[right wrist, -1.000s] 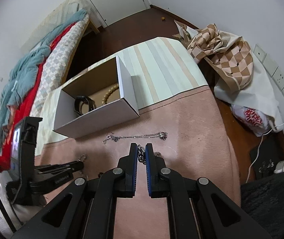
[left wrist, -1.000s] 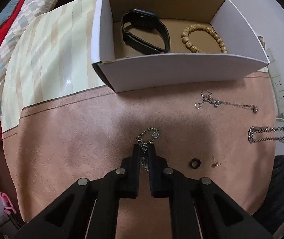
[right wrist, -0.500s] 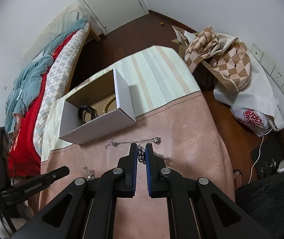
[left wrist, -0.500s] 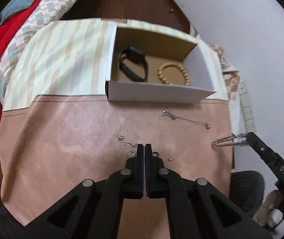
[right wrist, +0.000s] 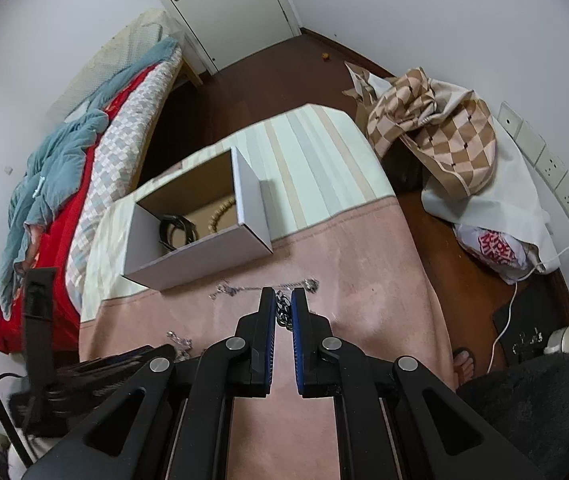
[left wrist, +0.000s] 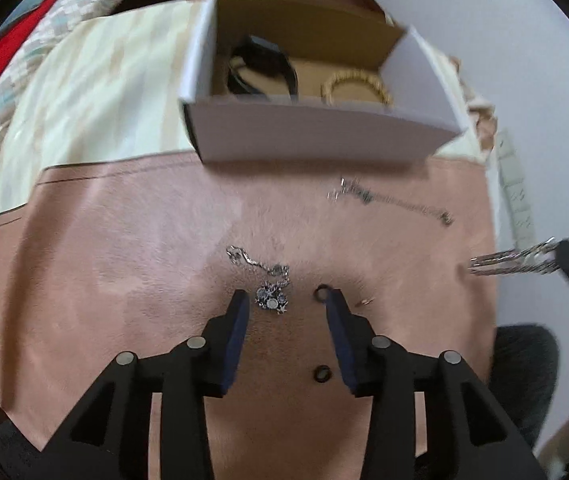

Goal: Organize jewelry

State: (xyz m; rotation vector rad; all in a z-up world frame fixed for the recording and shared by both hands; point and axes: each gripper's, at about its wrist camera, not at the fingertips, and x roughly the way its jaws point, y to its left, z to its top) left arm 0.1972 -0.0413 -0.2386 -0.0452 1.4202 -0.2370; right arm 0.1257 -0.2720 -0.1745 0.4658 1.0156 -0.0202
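My left gripper (left wrist: 286,300) is open and low over the pink cloth (left wrist: 124,264), its fingers on either side of a crumpled silver bracelet with stones (left wrist: 268,284). A small black ring (left wrist: 320,291) lies by the right finger, a second black ring (left wrist: 321,373) nearer me, and a tiny gold stud (left wrist: 365,301) to the right. My right gripper (right wrist: 283,306) is shut on a chunky silver chain (right wrist: 282,310), which also shows in the left wrist view (left wrist: 512,262). A thin silver necklace (left wrist: 392,200) lies before the white box (left wrist: 316,136), which holds a black band (left wrist: 260,68) and a wooden bead bracelet (left wrist: 358,88).
The table has a striped cloth (right wrist: 316,152) beyond the pink one. A bed with red and teal covers (right wrist: 64,160) stands to the left. A checked cloth and bags (right wrist: 444,140) lie on the floor at right, near wall sockets (right wrist: 552,168).
My left gripper has opened and let the stone bracelet drop onto the pink cloth, and has moved closer to the cloth. My right gripper has lifted higher with the chain.
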